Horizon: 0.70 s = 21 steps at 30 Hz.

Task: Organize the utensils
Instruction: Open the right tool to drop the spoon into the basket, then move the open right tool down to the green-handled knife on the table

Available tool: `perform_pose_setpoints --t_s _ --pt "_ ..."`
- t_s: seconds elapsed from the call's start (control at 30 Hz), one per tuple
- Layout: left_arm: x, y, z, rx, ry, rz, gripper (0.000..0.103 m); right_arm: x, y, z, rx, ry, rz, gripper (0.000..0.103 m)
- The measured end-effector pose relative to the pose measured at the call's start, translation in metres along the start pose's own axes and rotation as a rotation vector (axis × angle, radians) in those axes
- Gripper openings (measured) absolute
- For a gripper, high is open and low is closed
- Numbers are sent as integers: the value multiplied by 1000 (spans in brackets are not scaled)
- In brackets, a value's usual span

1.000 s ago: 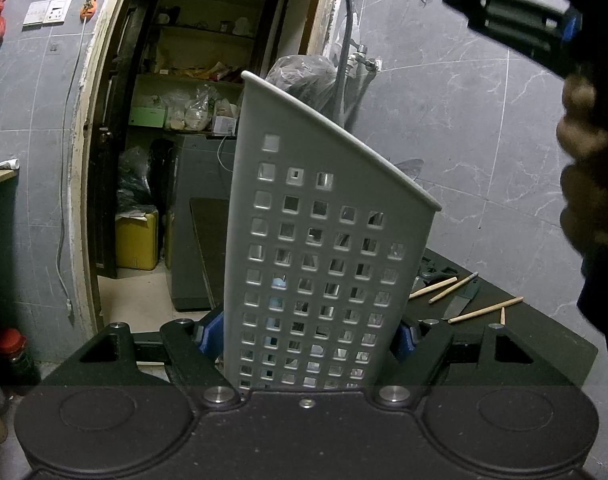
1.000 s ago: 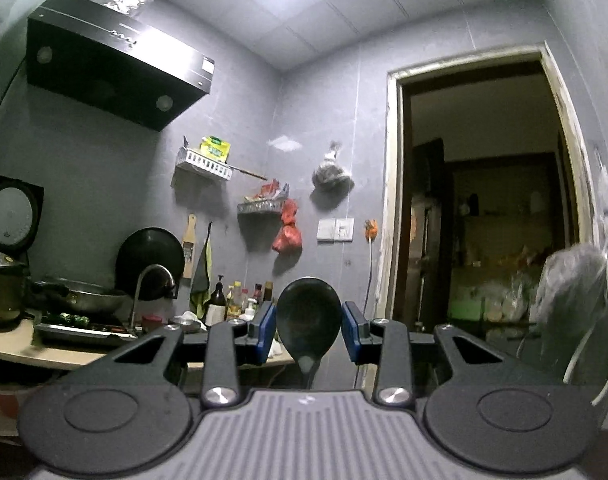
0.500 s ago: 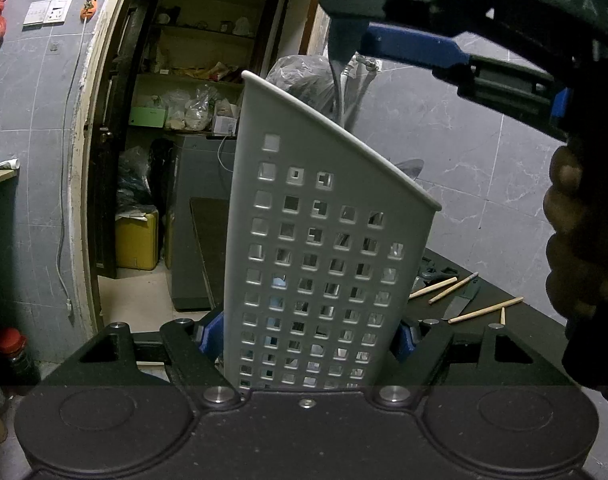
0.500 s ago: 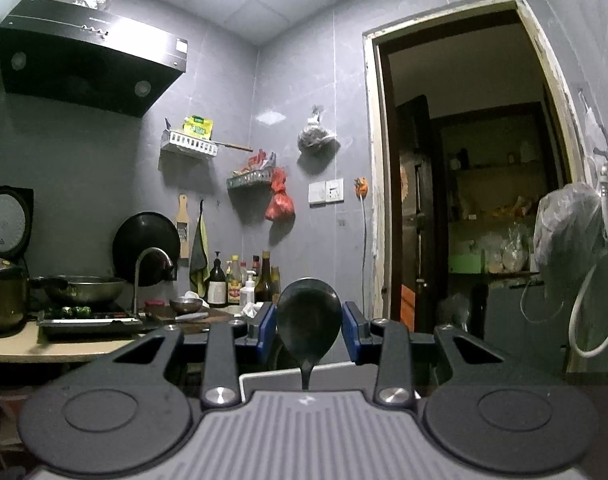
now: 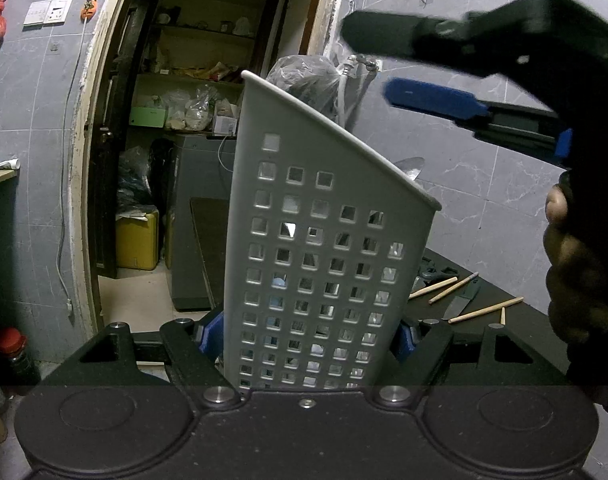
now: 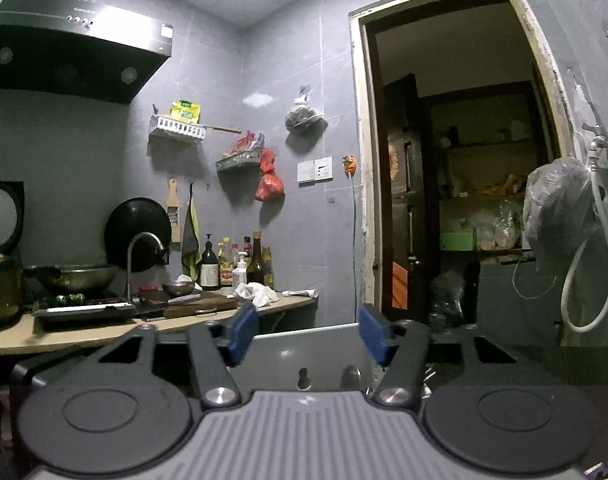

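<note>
The left gripper has its jaws clamped on a white plastic utensil caddy, upright, slanted rim, sides full of square holes. Above the caddy, the right gripper hangs with jaws spread wide, nothing in them. Beside the caddy, wooden chopsticks lie on the dark bench.

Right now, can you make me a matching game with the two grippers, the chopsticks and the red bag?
Things:
1. left gripper
2. right gripper
3. chopsticks
4. red bag

States:
A. hanging up
B. open, holding nothing
C. lying on the black table
D. shut on the white holder

Pairs: 1-D, 2-B, 3-C, 4-A
</note>
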State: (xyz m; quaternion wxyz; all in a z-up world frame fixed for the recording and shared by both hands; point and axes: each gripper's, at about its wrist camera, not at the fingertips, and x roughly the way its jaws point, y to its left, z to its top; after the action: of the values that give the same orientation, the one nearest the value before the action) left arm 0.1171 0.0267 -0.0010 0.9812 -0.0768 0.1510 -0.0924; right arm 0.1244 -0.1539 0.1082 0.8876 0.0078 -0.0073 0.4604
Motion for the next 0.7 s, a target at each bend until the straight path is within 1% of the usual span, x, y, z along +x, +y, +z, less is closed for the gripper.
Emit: perform_pose_setpoints --t_s 0.07,0.1,0.17,0.23,0.37,0.53,0.6,0.7 --pt "0 0 0 0 0 0 78 -5 -1 0 8 -17 -14 84" --pt "0 0 0 0 0 0 78 -9 -2 0 11 -27 -24 87" --pt "0 0 0 0 0 0 78 -20 -5 -2 26 -55 -56 97" --pt "0 0 0 0 0 1 78 -30 -8 -5 44 -75 -99 102" --pt "-2 0 1 1 0 6 78 -57 -17 -19 79 -104 -213 103" --pt "-2 -2 1 12 3 10 78 -93 -33 -49 185 -143 -362 103" --pt "-2 -5 1 18 5 16 78 -100 -42 -63 225 -134 -420 103" --pt "-2 -7 3 24 8 27 78 -103 -54 -86 271 -75 -532 103"
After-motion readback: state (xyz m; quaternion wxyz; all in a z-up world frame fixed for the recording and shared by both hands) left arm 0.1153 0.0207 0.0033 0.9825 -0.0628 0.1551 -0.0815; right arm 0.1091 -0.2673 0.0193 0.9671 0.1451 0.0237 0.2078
